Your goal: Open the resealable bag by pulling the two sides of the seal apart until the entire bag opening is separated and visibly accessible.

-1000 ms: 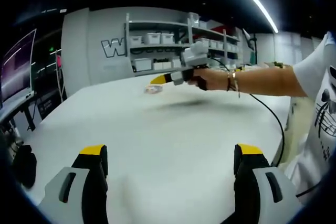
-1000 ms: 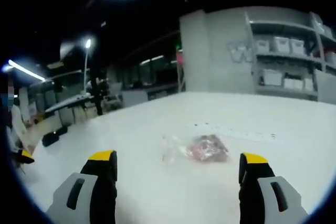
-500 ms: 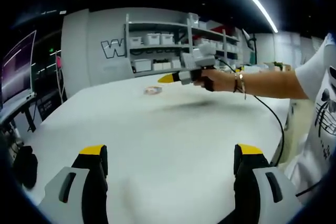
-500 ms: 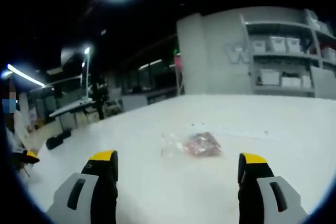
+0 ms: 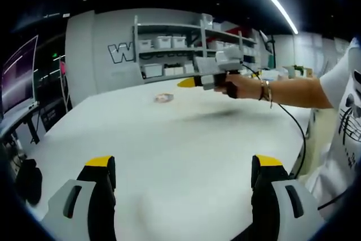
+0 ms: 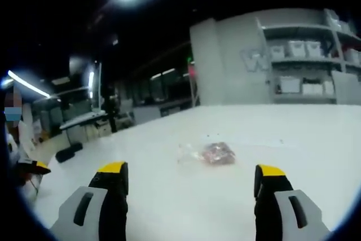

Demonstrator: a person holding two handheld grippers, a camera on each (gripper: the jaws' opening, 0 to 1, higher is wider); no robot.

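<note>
Clear plastic, the resealable bag (image 6: pixel 210 153) with reddish contents is lying flat on the white table (image 6: pixel 293 139), well ahead of the right gripper (image 6: pixel 189 187), whose jaws are standing wide apart. The left gripper (image 5: pixel 183 179) is hovering low over the table, jaws equally wide, gripping nothing.

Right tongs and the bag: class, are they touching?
Apart. The right gripper view shows bare table between the open right tongs and the bag lying further ahead.

White table (image 6: pixel 293 134), clear bag (image 6: pixel 207 153) with seemingly reddish contents, grey gripper (image 6: pixel 189 187) with yellow tips
</note>
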